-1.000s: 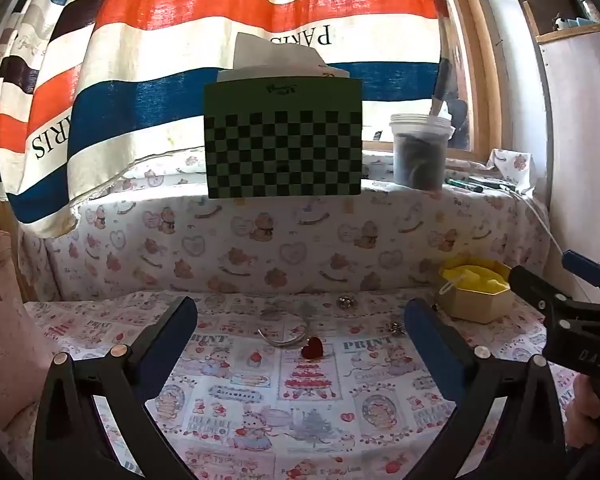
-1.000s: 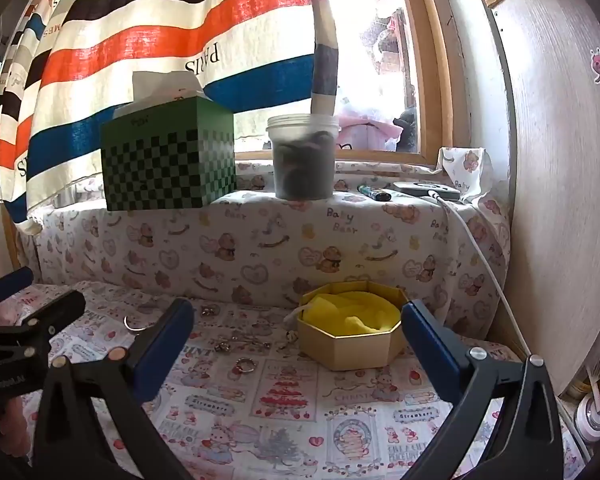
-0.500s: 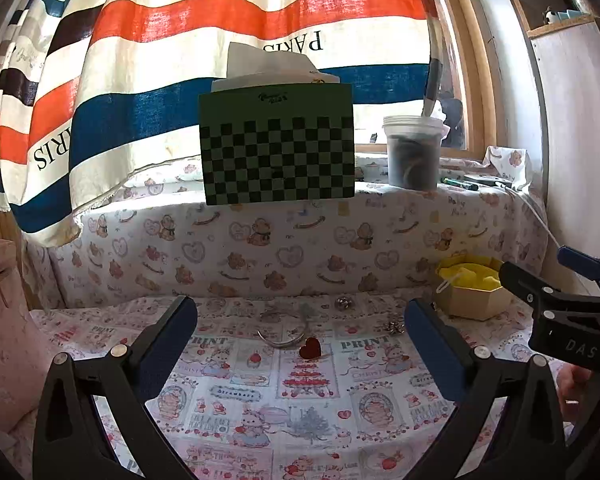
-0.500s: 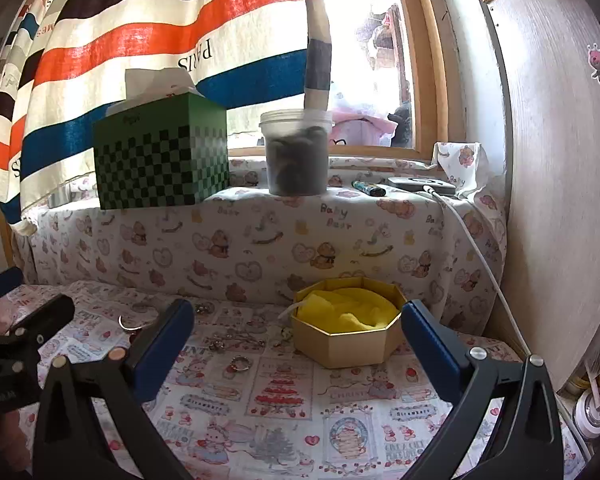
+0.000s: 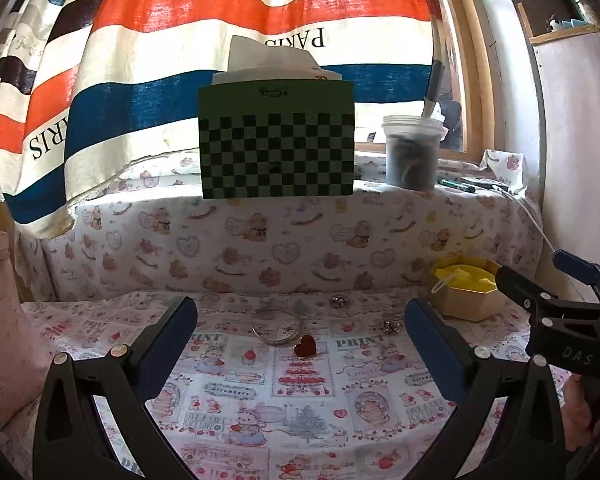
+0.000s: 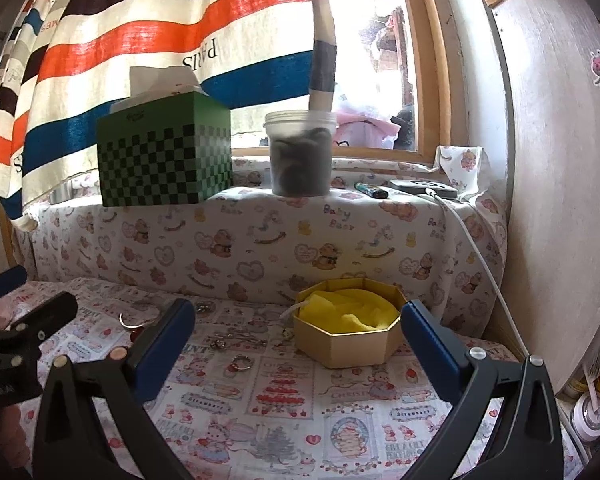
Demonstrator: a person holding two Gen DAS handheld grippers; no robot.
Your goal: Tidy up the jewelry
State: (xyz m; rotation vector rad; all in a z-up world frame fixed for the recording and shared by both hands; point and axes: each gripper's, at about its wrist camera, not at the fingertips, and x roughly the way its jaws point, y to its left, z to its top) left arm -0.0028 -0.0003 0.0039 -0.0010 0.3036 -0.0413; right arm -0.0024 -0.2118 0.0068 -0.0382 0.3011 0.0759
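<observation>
On the printed cloth that covers the low surface, the jewelry lies scattered toward the back edge, below the cloth-draped ledge. From the left wrist view a silver bangle lies near the middle of the back edge, with a small red heart just beside it toward the front. A silvery ball-like piece sits further back, and a small cluster lies to the right, though both are too small to name with any certainty. The octagonal gold box, lined with yellow cloth, stands near the back right corner; from the right wrist view a ring and a thin chain lie just left of it on the cloth.

The left gripper hangs over the front of the cloth with its blue-padded fingers spread wide and nothing between them. The right gripper is likewise spread wide and empty, its opening framing the box.

Up on the ledge stand a green checkered tissue box and a plastic tub, in front of the striped curtain.
</observation>
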